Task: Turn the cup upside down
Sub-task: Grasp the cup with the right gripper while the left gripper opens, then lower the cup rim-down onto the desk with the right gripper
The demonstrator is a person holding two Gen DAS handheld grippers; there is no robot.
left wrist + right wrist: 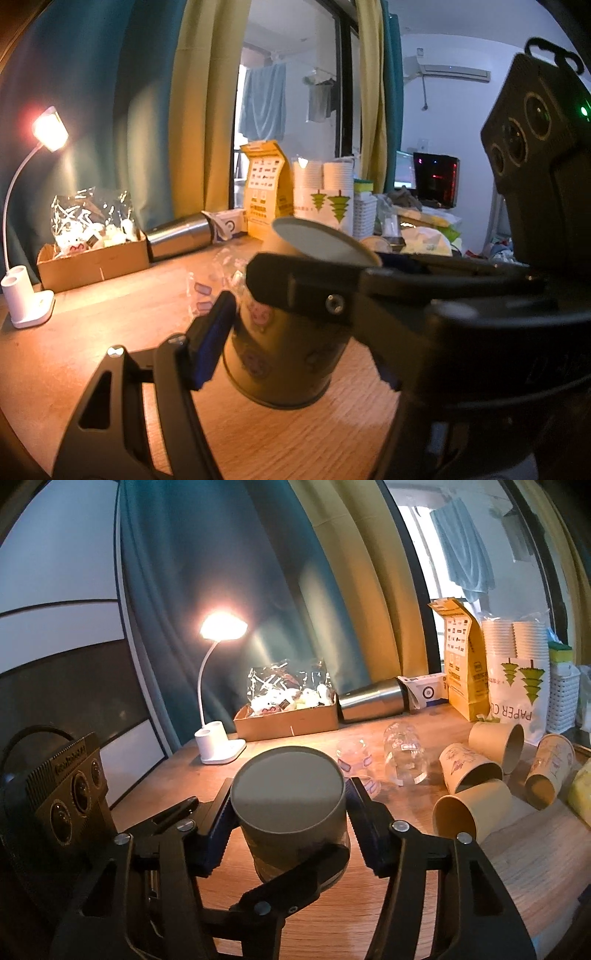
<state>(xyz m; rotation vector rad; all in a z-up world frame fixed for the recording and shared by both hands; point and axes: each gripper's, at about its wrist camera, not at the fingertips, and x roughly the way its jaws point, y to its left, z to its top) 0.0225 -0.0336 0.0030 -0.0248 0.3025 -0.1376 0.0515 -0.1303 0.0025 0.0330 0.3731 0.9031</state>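
1. A paper cup (pixel 291 805) is standing upside down, its flat base facing up, on the wooden table (pixel 517 878) in front of the lit desk lamp (pixel 220 686).
2. The right gripper (pixel 290 821) is closing its two fingers against the cup's opposite sides, gripping it.
3. The left gripper (pixel 295 343) is reaching around the same cup; one blue-padded finger (pixel 212 343) is sitting just beside the cup wall, and whether it is touching cannot be told. The other finger is hidden, so its opening cannot be told.
4. Right of the lamp, a cardboard box (pixel 288 720) is sitting against the curtain.
5. Farther right of the lamp, several paper cups (pixel 476 805) are lying on their sides.
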